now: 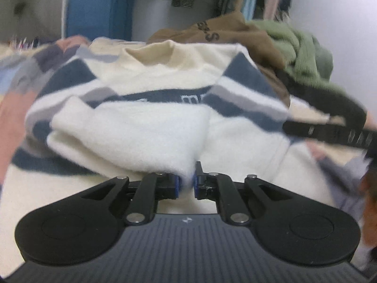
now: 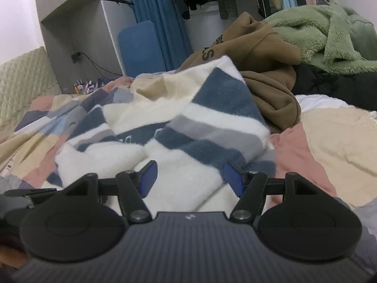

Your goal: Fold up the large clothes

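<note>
A cream fleece sweater (image 1: 146, 127) with navy and grey stripes lies on the bed, collar at the far side, both sleeves folded in over the body. My left gripper (image 1: 187, 182) is shut on the sweater's near cream hem, cloth pinched between the blue pads. The sweater also shows in the right wrist view (image 2: 188, 129), with its striped sleeve folded over. My right gripper (image 2: 190, 176) is open and empty, just above the sweater's near white part. Part of the right gripper's black body (image 1: 329, 132) shows at the right of the left wrist view.
The bed has a patchwork cover (image 2: 329, 136) in pink, beige and blue. Behind the sweater lie a brown hoodie (image 2: 254, 54), a green fleece (image 2: 329, 35) and a black garment (image 2: 341, 87). A blue chair (image 2: 141, 47), a curtain and hanging clothes stand beyond.
</note>
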